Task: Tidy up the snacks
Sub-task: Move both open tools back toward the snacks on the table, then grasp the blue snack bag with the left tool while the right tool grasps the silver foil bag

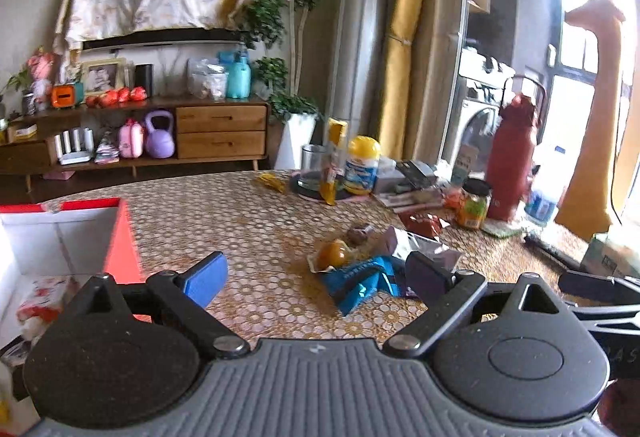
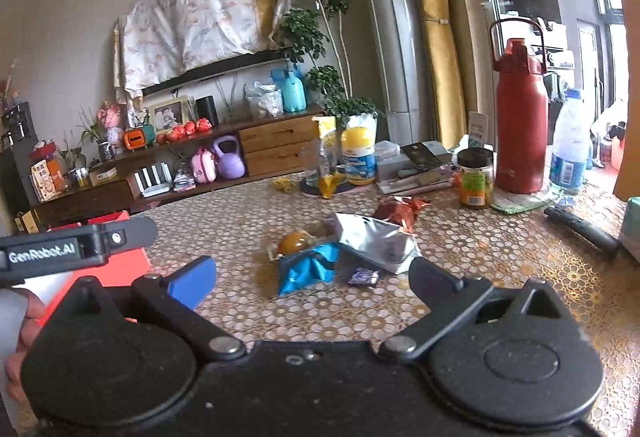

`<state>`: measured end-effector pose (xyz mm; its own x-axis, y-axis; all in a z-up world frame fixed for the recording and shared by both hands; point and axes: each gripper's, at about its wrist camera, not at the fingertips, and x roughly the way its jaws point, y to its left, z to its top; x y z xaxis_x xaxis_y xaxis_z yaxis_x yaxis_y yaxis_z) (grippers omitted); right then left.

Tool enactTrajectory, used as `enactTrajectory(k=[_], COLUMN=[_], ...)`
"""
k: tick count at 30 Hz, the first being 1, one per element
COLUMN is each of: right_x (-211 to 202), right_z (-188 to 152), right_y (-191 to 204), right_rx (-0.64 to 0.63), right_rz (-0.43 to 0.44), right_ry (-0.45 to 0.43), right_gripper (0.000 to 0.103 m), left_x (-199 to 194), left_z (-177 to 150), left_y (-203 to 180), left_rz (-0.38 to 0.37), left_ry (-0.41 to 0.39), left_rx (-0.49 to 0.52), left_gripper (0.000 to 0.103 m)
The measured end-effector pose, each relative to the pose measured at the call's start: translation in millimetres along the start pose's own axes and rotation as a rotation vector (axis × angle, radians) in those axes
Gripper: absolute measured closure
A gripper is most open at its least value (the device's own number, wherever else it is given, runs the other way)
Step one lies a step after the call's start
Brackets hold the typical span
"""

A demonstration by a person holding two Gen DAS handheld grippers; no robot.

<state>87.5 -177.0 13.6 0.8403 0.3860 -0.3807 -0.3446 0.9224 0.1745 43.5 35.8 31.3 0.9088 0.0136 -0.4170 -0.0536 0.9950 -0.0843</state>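
Several snacks lie in a loose pile mid-table: an orange round snack in clear wrap [image 1: 334, 255] [image 2: 294, 243], a blue packet [image 1: 360, 281] [image 2: 308, 269], a silver bag [image 1: 416, 245] [image 2: 376, 241], a red-brown packet [image 1: 424, 223] [image 2: 400, 211] and a small purple wrapper [image 2: 363, 277]. My left gripper [image 1: 316, 277] is open just short of the blue packet, holding nothing. My right gripper [image 2: 312, 279] is also open and empty, a little nearer than the pile. A red box [image 1: 124, 233] [image 2: 120, 265] with a white inside stands at the left, with a red-and-white packet [image 1: 44, 301] in it.
At the table's back stand a glass [image 2: 316, 165], a yellow-lidded tub [image 2: 358, 157], stacked books [image 2: 416, 169], a jar [image 2: 475, 177], a red flask [image 2: 520, 117] and a water bottle [image 2: 570, 145]. A black tube [image 2: 580, 231] lies at the right. A hand [image 2: 24, 317] shows at the left.
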Motion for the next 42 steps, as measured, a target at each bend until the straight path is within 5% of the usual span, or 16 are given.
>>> enactTrajectory(k=[14,33,38,42], right_x=[34,112,124,135], right_z=[1,19,21,24], right_y=[-50,-98,-95,-92], right_rx=[0.018,0.115,0.08,0.054], right_rz=[-0.057,0.021,0.004,0.0], right_ry=[0.012,0.121,0.112,0.116], right_gripper=[0.0,0.0,0.0,0.0], left_x=[89,185,197,205], left_z=[-7,-29,-31,-34], left_y=[-39,-53,-48,-45], left_rz=[-0.045,-0.002,0.012,0.016], left_ry=[0.066,0.183,0.194,0.227], left_rx=[0.086,0.072,0.054,0.045], left_gripper=[0.0,0.0,0.001,0.016])
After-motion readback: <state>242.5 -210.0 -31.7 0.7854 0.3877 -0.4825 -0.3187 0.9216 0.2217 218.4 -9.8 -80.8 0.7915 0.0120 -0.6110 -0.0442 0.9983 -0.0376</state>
